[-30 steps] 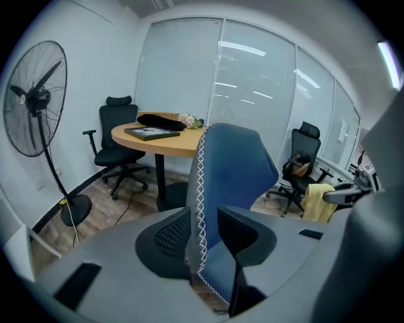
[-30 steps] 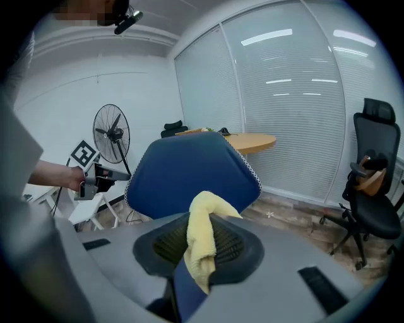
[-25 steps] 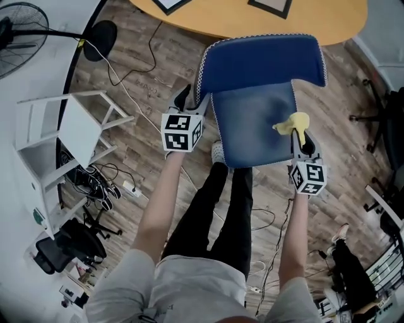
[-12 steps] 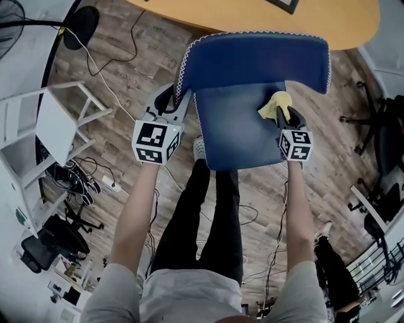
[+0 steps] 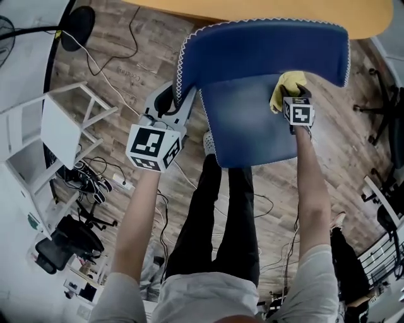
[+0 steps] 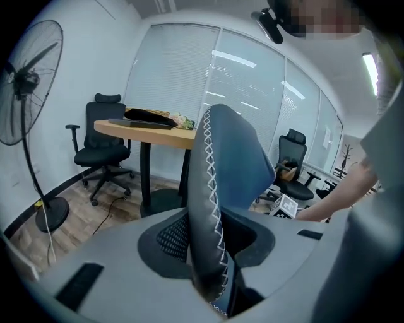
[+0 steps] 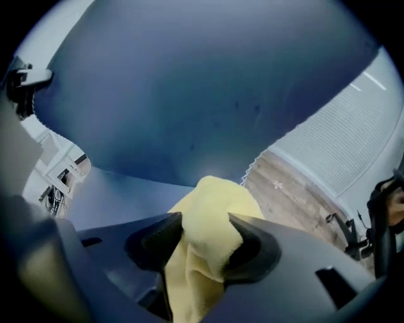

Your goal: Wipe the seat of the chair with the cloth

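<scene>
Wood floor; yellow cloth seemingly on chair seat near backrest.

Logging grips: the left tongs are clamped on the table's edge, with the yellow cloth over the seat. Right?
No: the left gripper view shows the left tongs, just closed, clamped on the edge of the backrest. The yellow cloth is over the seat.

A wooden table fills the top edge, with a white shelf unit and standing fan at left.

Bright, even ceiling light; fisheye edges dark, blurred.
</scene>
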A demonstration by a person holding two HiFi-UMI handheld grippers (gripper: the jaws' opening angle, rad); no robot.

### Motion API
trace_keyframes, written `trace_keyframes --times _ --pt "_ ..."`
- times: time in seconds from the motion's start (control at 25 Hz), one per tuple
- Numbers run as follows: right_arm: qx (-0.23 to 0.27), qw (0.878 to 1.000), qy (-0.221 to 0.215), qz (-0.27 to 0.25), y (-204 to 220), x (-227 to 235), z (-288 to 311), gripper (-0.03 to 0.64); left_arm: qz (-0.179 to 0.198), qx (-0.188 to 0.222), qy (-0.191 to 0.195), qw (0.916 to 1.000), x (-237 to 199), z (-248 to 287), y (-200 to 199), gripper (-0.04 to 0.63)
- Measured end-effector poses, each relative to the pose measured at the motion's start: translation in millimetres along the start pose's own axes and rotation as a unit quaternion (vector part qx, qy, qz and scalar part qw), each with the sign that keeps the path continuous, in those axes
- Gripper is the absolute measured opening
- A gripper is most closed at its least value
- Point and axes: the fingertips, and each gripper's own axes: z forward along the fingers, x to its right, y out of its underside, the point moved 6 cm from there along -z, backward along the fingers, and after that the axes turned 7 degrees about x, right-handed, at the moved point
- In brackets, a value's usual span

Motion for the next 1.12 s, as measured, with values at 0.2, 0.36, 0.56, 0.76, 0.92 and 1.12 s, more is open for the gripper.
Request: trace_keyframes --times 0.2,0.36,0.56,0.76,0.92,1.12 --pt "0.023 0.999 -0.007 0.031 3 9 2 0.247 0.023 -0.015 0.011 0.9995 1 4 -3 0.132" --pt "0.037 0.999 -0.011 -0.009 1 -6 1 0.143 0.021 -0.019 0.011 0.9995 1 8 0 0.132" --pt "0.067 0.995 0.047 0.057 3 -18 0 0.092 0.015 -0.018 0.012 0.9996 1 11 0 0.132" --pt "0.085 0.988 0.067 0.106 2 -30 0 0.087 0.013 -0.013 0.009 0.9998 2 12 1 0.132" --pt "0.083 0.987 0.084 0.109 -1 -46 1 0.087 0.010 -0.015 0.014 0.9997 1 11 1 0.132" --pt "0.072 0.989 0.095 0.089 -9 -72 5 0.087 0.004 -0.012 0.016 0.9998 0 11 2 0.135"
